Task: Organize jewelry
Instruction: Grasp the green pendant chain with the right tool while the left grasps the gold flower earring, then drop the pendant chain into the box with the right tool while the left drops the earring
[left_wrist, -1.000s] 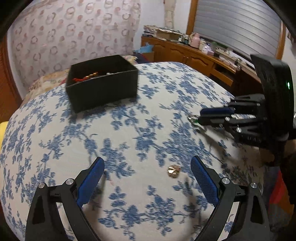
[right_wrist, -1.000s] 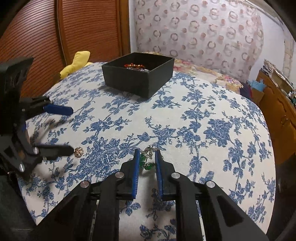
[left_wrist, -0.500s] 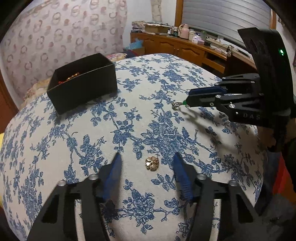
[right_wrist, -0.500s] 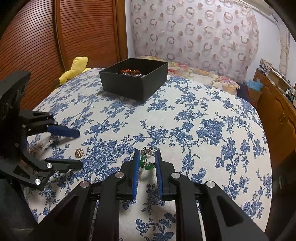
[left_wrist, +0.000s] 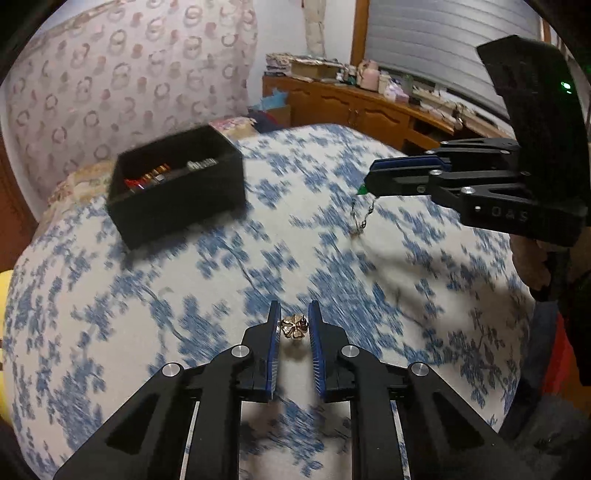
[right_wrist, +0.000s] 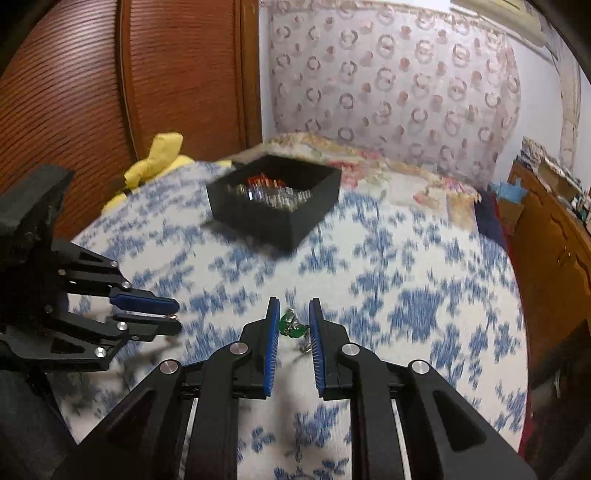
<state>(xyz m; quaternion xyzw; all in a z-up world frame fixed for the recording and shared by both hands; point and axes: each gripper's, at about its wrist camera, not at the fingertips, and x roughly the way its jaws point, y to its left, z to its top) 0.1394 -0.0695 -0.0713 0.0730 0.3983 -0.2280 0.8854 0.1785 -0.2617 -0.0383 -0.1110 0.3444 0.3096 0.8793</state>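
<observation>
My left tool (left_wrist: 293, 319) has just been closing and now pinches the gold flower earring (left_wrist: 293, 328); my right tool (right_wrist: 293, 317) grips the green-stone chain (right_wrist: 291, 328).

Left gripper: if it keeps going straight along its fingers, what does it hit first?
Probably the floral bedspread just past the gold flower earring pinched in the left gripper. It points down at the cloth; the black box sits farther off to the left, out of line. Depth is uncertain.

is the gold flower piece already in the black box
No, the gold flower piece sits between the left gripper pads above the floral cloth, well short of the black box.
</observation>
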